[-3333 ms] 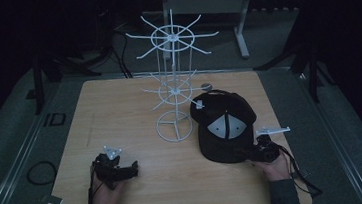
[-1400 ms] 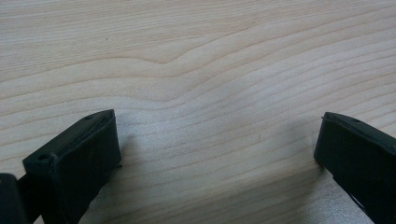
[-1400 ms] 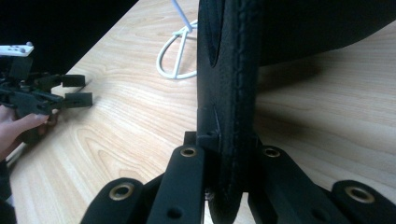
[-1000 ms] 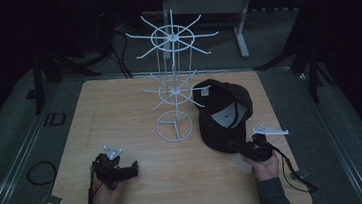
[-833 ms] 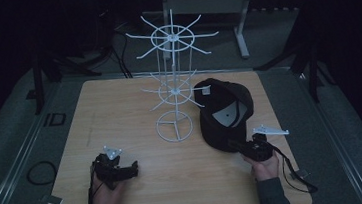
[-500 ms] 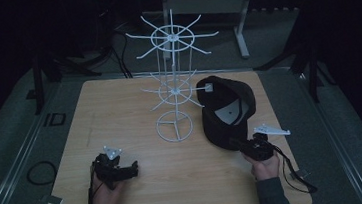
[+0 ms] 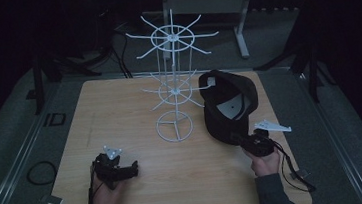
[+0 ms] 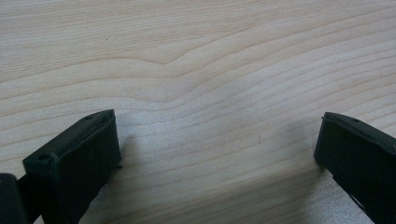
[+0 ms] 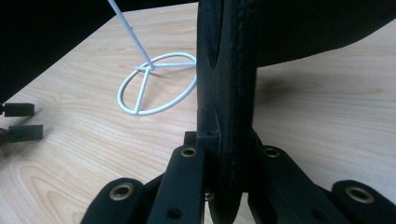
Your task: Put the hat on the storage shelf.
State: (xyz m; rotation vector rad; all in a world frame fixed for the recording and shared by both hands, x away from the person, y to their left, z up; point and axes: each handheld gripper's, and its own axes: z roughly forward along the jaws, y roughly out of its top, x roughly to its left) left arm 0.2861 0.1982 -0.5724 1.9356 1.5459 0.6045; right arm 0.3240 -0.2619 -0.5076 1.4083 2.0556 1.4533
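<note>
The right gripper (image 7: pixel 243 141) has its jaws clamped tight on the brim of a black baseball cap (image 7: pixel 229 105), holding it tilted up off the wooden worktop (image 7: pixel 119 108) on the right side, with the crown just beside the white wire display rack (image 7: pixel 172 82). In the right gripper view the brim's stitched edge (image 9: pixel 226 93) stands upright between the two jaws, pinched from both sides, and the rack's round wire base (image 9: pixel 156 84) lies on the wood beyond it to the left. That view also catches the tips of the left gripper (image 9: pixel 18 121) at the far left edge. The high view gives what the close one cannot: the cap's underside with a pale label inside, the rack's two tiers of spokes, and the person's hands at the near edge. The left gripper (image 7: pixel 117 169) rests near the front left of the worktop, well apart from the cap; the left gripper view shows its jaws (image 8: pixel 217 158) spread wide with bare wood grain between them.
</note>
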